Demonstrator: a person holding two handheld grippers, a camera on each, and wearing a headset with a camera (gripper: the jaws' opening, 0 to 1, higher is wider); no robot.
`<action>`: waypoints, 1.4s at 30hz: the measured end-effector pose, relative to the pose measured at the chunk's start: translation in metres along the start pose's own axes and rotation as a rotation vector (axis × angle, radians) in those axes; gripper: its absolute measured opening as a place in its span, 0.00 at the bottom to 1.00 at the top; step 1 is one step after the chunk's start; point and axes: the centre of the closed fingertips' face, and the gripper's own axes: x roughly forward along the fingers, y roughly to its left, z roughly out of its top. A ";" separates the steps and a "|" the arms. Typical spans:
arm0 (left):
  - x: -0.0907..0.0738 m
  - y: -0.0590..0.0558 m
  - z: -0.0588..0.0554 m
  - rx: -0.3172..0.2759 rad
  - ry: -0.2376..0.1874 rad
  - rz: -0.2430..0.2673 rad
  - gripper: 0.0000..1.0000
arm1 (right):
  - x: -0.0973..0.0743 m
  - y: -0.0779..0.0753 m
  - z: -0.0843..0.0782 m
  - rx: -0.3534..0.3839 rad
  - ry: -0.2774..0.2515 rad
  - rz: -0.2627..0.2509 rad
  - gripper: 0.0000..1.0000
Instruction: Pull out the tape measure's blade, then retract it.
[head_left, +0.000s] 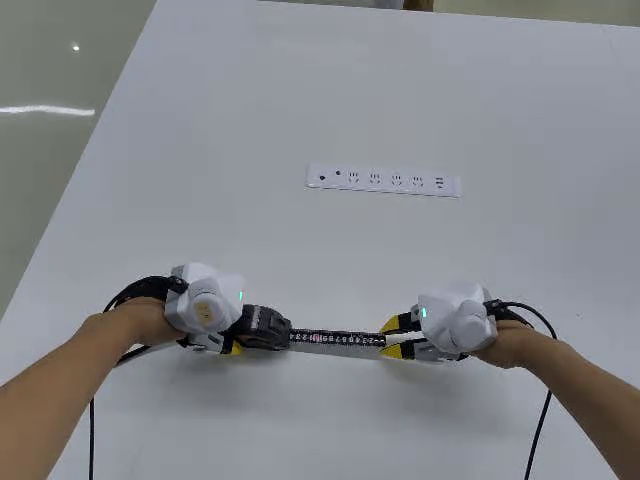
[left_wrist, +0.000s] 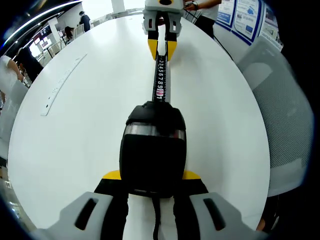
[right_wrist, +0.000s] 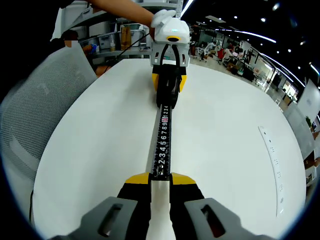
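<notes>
My left claw (left_wrist: 151, 176) clamps the tape measure (left_wrist: 152, 145), my right claw (right_wrist: 160, 180) pinches the tip of its blade (right_wrist: 162, 137), which runs straight between them along the bench (head_left: 400, 100).

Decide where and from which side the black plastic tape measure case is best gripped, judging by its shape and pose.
Grip the black plastic tape measure case across its two broad sides, coming from its rear, opposite the mouth where the numbered blade exits. That likely keeps the jaws clear of the blade and in line with the pull, as the left gripper holds it.
</notes>
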 end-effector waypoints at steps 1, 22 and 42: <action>0.000 0.000 0.000 0.000 0.000 0.000 0.29 | -0.001 0.000 -0.001 0.000 0.001 -0.001 0.12; 0.001 0.000 -0.001 -0.002 0.004 -0.002 0.29 | -0.006 0.001 -0.007 0.002 0.005 0.001 0.12; 0.002 0.001 -0.003 -0.005 0.006 -0.002 0.29 | -0.010 0.001 -0.011 0.006 0.010 0.001 0.12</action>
